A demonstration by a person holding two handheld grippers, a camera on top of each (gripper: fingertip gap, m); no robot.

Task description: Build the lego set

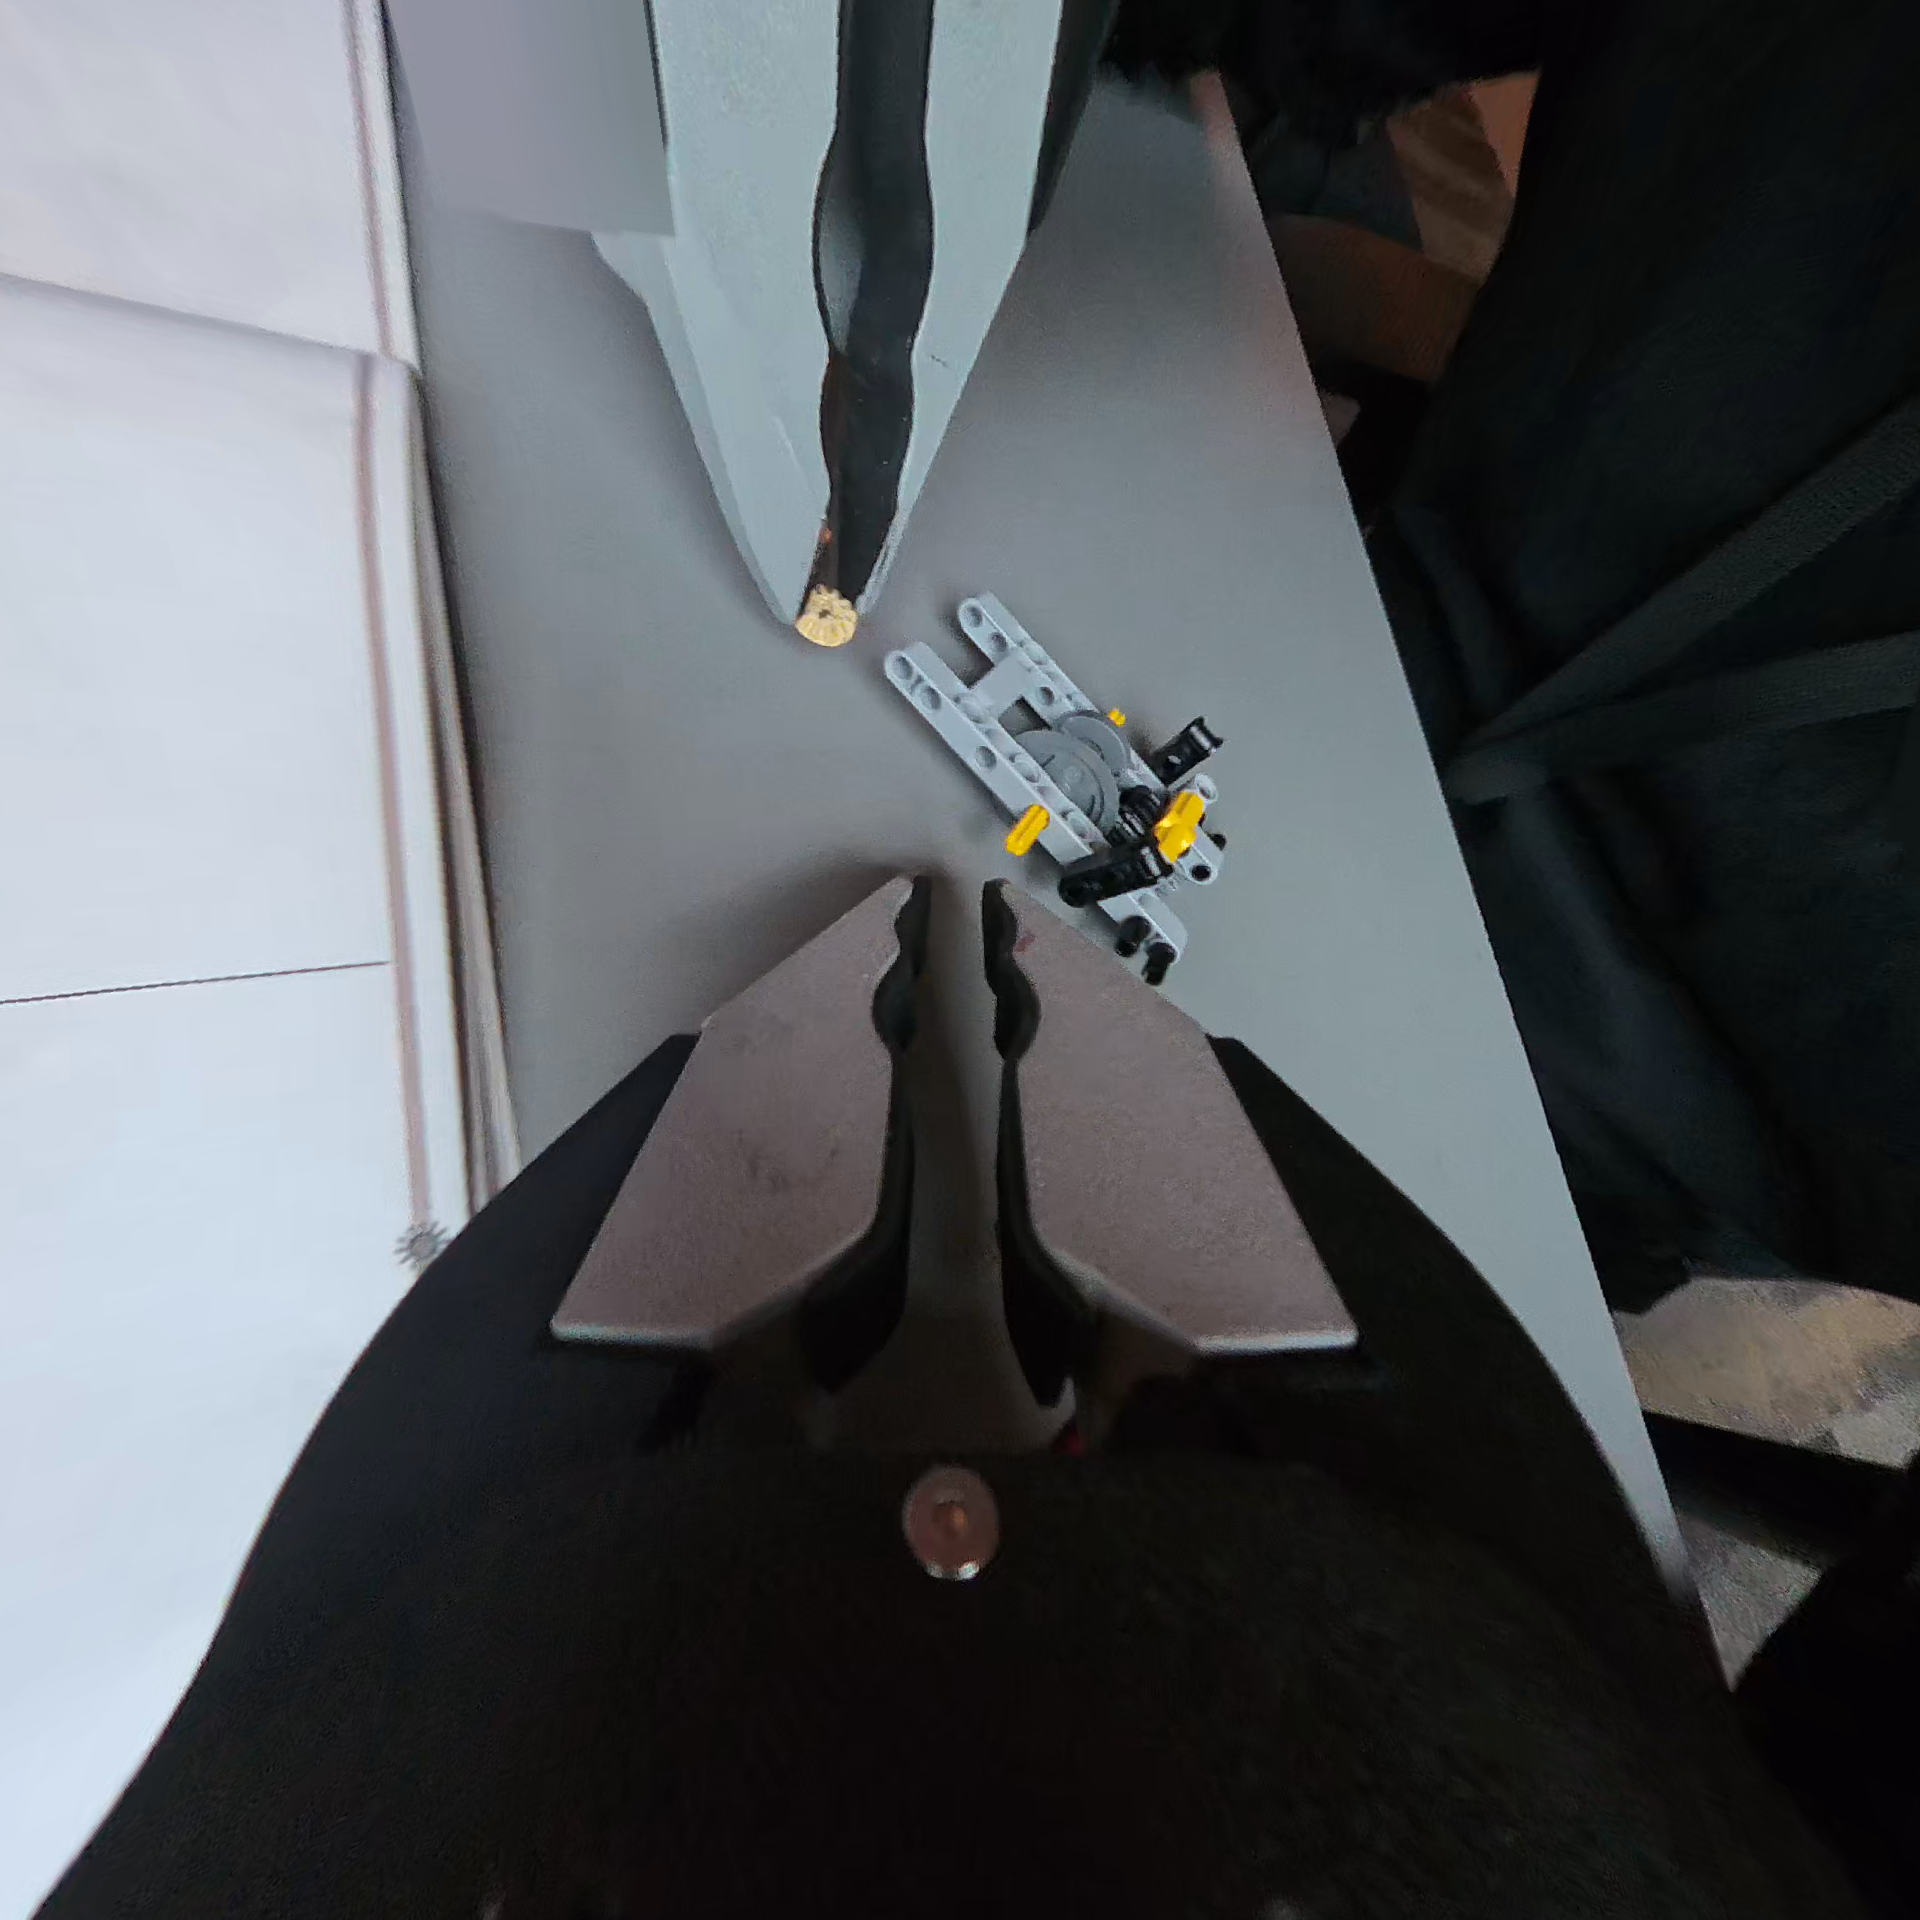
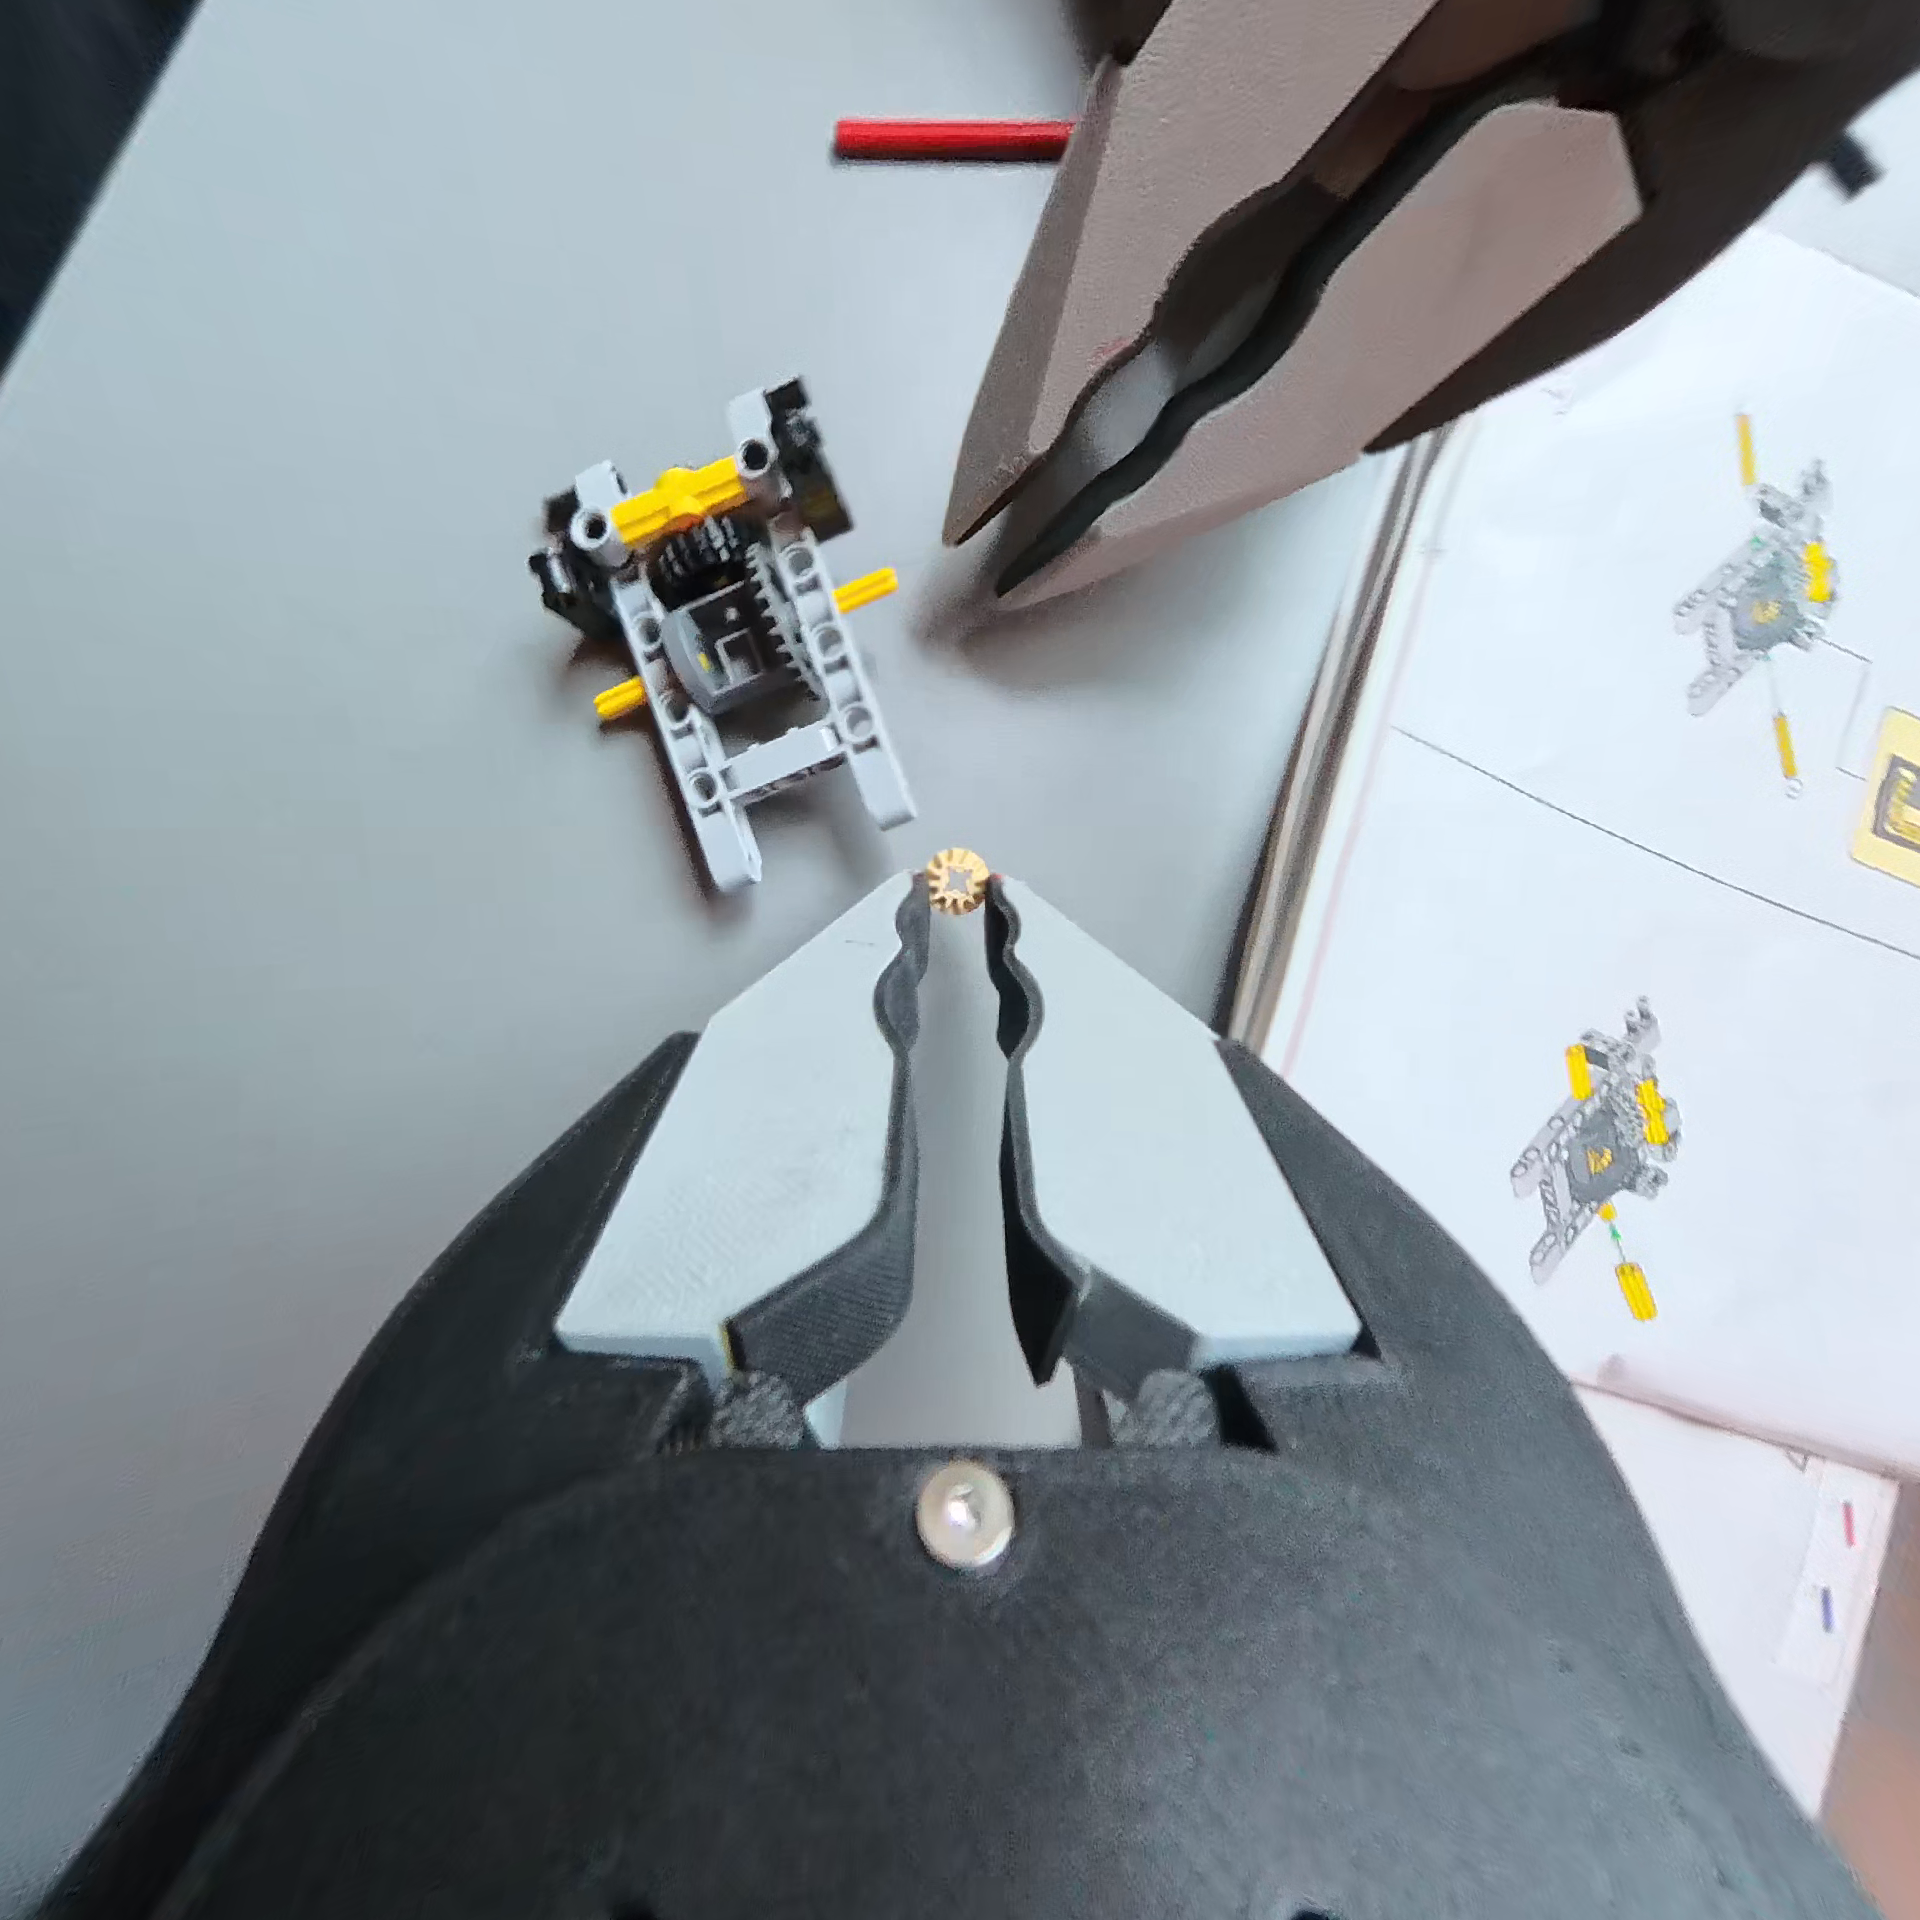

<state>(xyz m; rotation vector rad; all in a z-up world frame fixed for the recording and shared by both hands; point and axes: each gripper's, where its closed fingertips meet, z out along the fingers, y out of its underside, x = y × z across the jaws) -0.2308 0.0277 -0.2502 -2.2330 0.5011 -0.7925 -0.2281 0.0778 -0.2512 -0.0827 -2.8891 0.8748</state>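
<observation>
While the right gripper (image 2: pixel 958 902) pinches a tiny tan gear (image 2: pixel 956 880) by its very tips, the margin is slim: so shallow a grip could let it twist or pop free. The grey lego frame (image 2: pixel 727 644) lies loose on the counter (image 2: pixel 364 312), near the edge facing the dark chairs, with the gear just off its forked end. The left gripper (image 1: pixel 954 896) hovers beside it, slightly parted and seemingly empty; unbraced, the frame may skid.
</observation>
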